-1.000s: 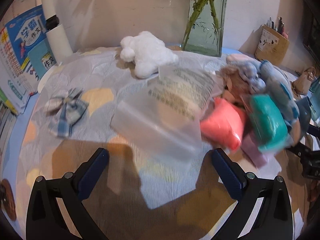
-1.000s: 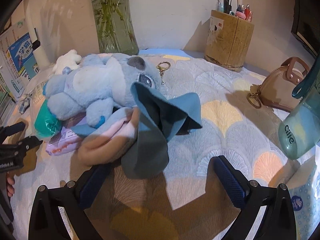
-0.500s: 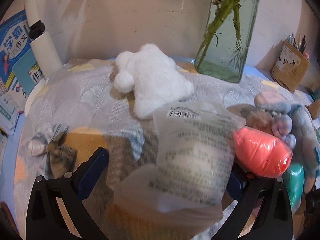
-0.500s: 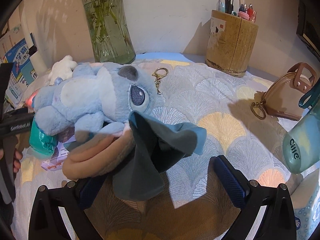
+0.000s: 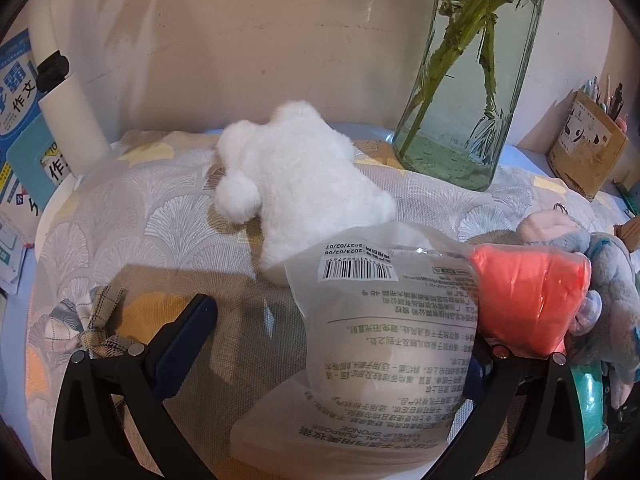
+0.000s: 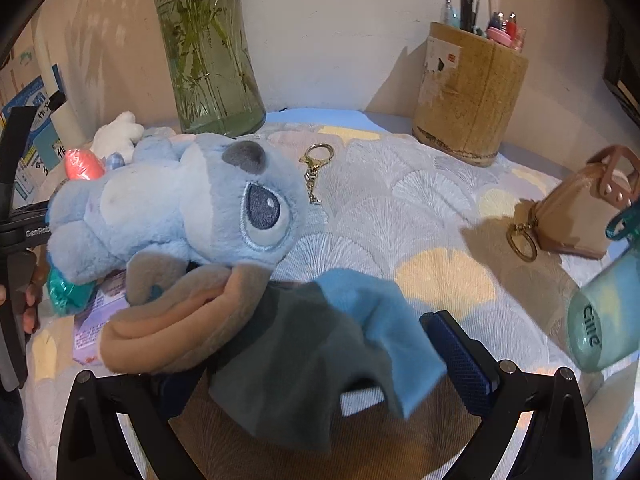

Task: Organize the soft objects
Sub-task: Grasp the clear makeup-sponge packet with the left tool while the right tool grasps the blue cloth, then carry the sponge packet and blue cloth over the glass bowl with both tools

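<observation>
In the left wrist view my left gripper (image 5: 336,344) is open, and a clear makeup sponge packet (image 5: 384,344) lies between its fingers, against the right one. Behind it lie a white plush toy (image 5: 304,188) and, to the right, an orange-red soft pack (image 5: 528,296). A plaid bow (image 5: 86,326) lies at the left. In the right wrist view my right gripper (image 6: 316,360) is open over a grey, blue and tan soft cloth (image 6: 280,340). A blue plush toy (image 6: 180,208) lies just behind the cloth, above a teal pack (image 6: 64,292).
A glass vase with stems (image 5: 472,80) stands at the back, with a wooden pen holder (image 6: 468,92), a tan pouch (image 6: 580,216), a gold keyring (image 6: 316,172) and a teal bottle (image 6: 604,312) to the right. Books (image 5: 20,120) stand at the left.
My left gripper has moved forward over the table until the sponge packet lies between its fingers. My right gripper has closed in on the cloth, which now fills the gap between its fingers.
</observation>
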`<state>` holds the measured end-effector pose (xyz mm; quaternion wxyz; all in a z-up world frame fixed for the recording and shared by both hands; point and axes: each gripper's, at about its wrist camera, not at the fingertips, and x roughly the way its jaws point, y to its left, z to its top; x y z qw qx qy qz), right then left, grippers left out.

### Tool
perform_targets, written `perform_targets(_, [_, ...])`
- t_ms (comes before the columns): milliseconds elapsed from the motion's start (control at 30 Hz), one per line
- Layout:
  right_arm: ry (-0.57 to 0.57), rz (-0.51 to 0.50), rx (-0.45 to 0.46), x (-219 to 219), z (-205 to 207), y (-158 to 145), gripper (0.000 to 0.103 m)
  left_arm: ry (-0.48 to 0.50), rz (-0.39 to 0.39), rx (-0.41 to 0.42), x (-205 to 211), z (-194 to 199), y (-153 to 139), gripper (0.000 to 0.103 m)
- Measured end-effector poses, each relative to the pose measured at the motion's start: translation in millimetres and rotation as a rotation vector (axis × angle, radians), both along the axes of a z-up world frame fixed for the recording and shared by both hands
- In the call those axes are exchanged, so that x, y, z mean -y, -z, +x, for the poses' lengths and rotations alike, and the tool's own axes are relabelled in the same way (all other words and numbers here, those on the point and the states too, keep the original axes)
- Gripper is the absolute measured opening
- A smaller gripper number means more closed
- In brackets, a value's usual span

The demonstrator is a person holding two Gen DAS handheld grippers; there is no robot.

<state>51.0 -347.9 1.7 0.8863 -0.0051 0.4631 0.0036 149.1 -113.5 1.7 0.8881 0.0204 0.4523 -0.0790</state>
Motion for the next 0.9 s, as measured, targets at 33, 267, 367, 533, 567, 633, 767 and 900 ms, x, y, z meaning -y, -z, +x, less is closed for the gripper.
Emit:
perform_targets(33, [-0.004,0.0,-0.001,0.6,2.5,0.2,0.103,0.0,-0.004,0.001,-0.7,0.3,-0.2,0.103])
perform_targets(267, [-0.003,0.023,0.011,4.1,1.7,-0.7,0.103,0.003,-0.01,0.007,-9.1,-9.1,-0.7,0.103])
perform_targets(367, [-0.002,0.02,0.012,3.4,1.2,-0.9,0.103,0.002,-0.01,0.008,-8.5,-10.2,-0.5,0.103])
perform_targets(533, [-0.001,0.019,0.013,2.8,0.3,-1.2,0.103,0.002,-0.009,0.009,-8.0,-10.3,-0.2,0.103])
perform_targets(567, [0.002,0.018,0.016,2.8,-0.4,-1.6,0.103,0.001,-0.009,0.01,-7.7,-10.3,-0.3,0.103])
perform_targets(633, [0.024,0.018,0.037,5.7,-4.4,-4.5,0.088,-0.01,-0.006,0.021,-8.7,-12.4,-2.1,0.093])
perform_targets(767, [0.114,0.086,0.115,24.3,-20.1,-14.9,0.014,-0.05,-0.045,0.078,-17.5,-21.4,-12.3,0.044])
perform_targets(900, [0.146,0.223,0.182,46.8,-32.1,-21.1,0.014,-0.068,-0.116,0.086,-30.8,-24.2,-14.8,0.039])
